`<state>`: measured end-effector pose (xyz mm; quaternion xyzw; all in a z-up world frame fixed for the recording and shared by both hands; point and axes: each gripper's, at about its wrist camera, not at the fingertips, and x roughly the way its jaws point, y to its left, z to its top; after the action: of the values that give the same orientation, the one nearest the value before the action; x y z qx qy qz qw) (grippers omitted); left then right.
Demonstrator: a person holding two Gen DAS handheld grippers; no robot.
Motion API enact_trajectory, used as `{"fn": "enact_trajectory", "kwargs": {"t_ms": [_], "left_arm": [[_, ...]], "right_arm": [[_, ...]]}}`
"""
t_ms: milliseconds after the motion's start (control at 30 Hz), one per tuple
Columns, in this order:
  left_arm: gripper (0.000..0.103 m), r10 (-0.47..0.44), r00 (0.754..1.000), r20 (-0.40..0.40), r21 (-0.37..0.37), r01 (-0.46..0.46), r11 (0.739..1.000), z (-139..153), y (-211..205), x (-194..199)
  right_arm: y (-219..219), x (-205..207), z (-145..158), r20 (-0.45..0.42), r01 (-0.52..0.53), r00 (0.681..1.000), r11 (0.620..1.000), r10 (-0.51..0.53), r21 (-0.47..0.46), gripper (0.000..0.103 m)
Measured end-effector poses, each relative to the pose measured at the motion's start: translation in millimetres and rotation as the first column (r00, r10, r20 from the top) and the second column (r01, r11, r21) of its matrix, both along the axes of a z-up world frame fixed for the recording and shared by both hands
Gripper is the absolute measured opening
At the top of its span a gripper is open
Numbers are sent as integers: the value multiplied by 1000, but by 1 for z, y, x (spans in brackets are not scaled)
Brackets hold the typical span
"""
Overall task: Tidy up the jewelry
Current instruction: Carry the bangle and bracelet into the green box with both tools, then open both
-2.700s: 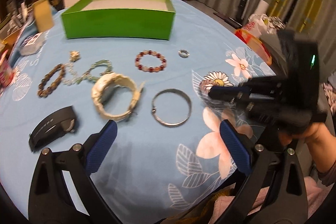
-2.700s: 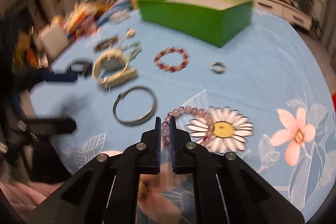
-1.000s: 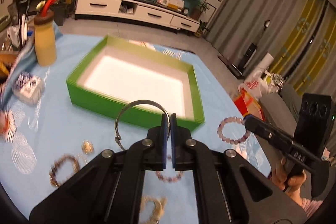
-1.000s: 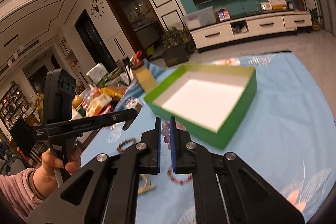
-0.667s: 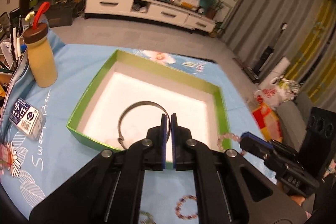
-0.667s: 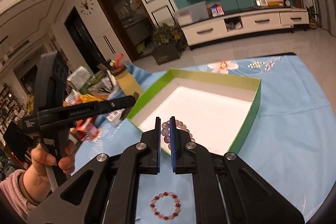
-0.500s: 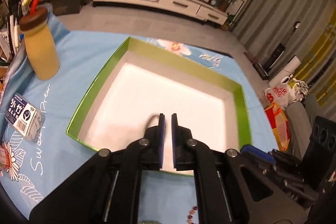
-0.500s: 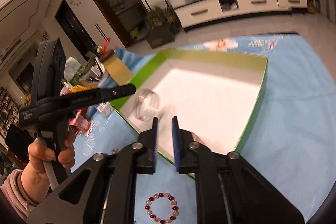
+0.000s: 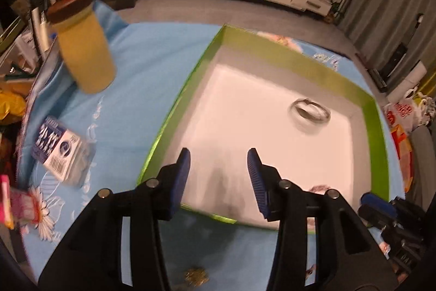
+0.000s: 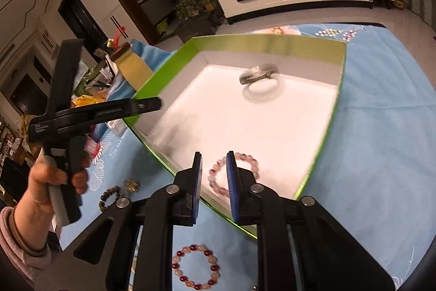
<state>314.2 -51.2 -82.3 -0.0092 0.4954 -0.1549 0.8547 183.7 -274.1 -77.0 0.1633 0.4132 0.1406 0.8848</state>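
Note:
A green box with a white floor lies under both grippers. My left gripper hangs over its near edge; its jaws are opening and nothing is between them. The silver bangle is loose and blurred near the box's far right corner, and shows again as the bangle in the right wrist view. My right gripper has its jaws a little apart. The pink bead bracelet lies on the box floor just beyond them, untouched by the pads. A hand holds the left gripper at the left.
A yellow bottle with a brown lid and red straw stands left of the box. A printed packet lies nearer. On the blue floral cloth lie a red-and-pink bead bracelet, a brown bead bracelet and a gold charm.
Both grippers came down over the box and opened. The bangle left the left jaws and landed toward the far right corner. The pink bracelet dropped from the right jaws onto the box floor.

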Motion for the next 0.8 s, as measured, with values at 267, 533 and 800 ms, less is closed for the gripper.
{"fn": "enact_trajectory", "kwargs": {"t_ms": [267, 533, 800], "left_arm": [[37, 5, 997, -79, 70, 0, 998, 3, 6, -26], [75, 12, 1000, -21, -37, -13, 999, 27, 26, -66], [81, 7, 993, 118, -120, 7, 993, 72, 39, -132]], "right_arm": [[-12, 5, 3, -6, 30, 1000, 995, -31, -90, 18], [-30, -8, 18, 61, 68, 996, 997, -65, -41, 20], [-8, -75, 54, 172, 12, 985, 997, 1, -71, 41]]}}
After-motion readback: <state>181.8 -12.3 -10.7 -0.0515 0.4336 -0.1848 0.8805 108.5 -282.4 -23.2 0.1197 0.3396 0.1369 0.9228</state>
